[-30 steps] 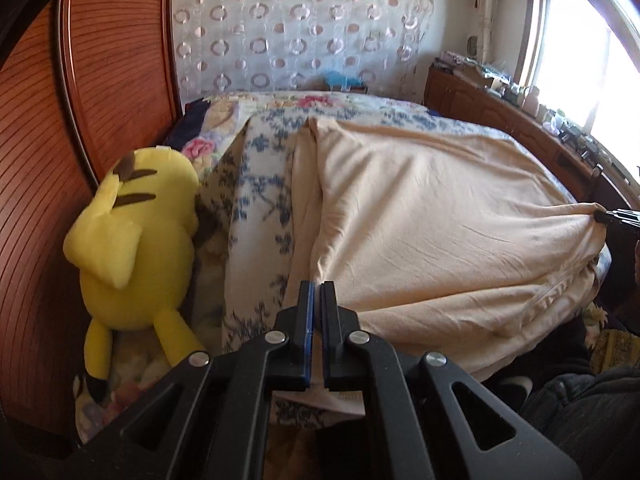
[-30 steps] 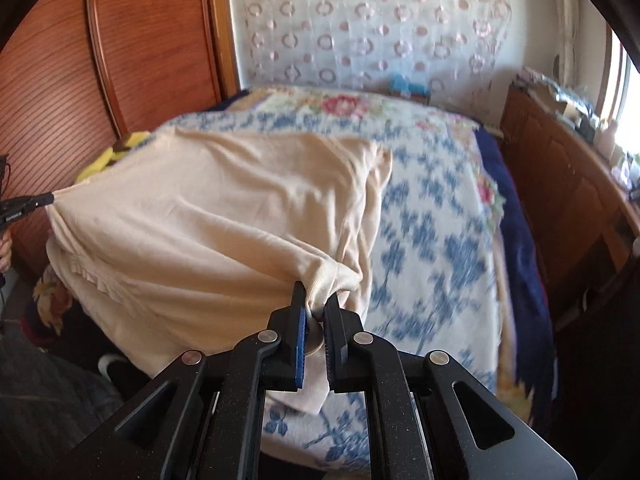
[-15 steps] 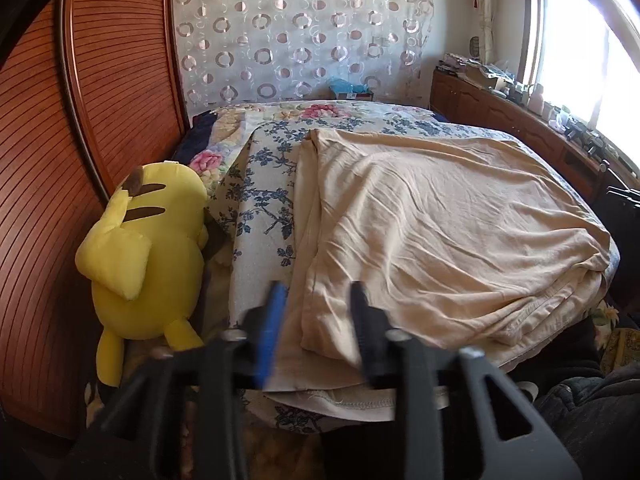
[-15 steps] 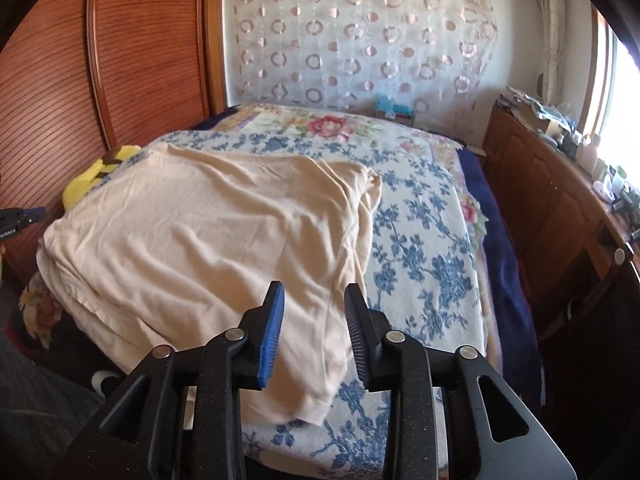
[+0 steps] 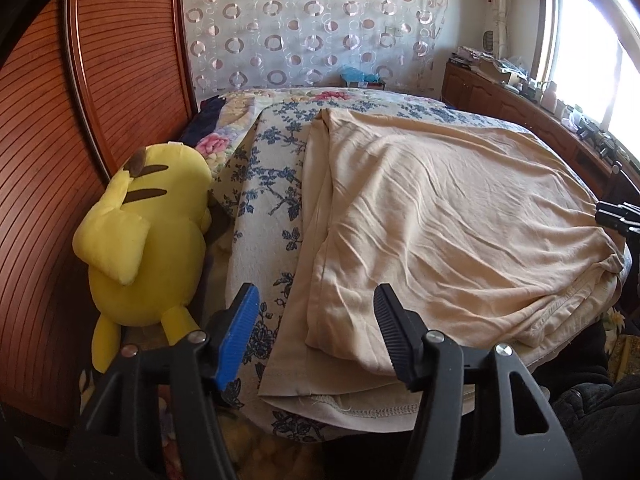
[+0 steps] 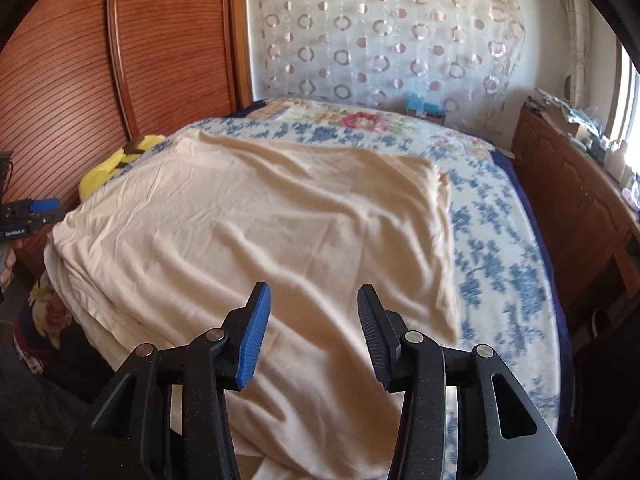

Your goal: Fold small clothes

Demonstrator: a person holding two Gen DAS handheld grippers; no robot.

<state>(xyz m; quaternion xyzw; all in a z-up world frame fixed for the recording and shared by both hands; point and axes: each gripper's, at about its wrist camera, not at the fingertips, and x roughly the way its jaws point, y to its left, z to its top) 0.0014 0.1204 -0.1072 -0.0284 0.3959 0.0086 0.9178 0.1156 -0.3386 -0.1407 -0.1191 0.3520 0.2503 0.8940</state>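
I have the cream garment [image 5: 440,216] lying folded over on the floral bedspread [image 5: 264,200], to the right of the yellow plush toy [image 5: 144,232]. My left gripper [image 5: 316,320] and right gripper [image 6: 312,320] are both opening, with nothing pinched between them. The risk I see: the loose layers at the near edge could slide apart if I catch only the top one.

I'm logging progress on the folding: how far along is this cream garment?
Done: the cream garment lies doubled on the floral bedspread, layered hems stacked at the near edge. In hand: nothing; the left gripper and right gripper have jaws opening, clear of the cloth. Left: further folds to make it compact.
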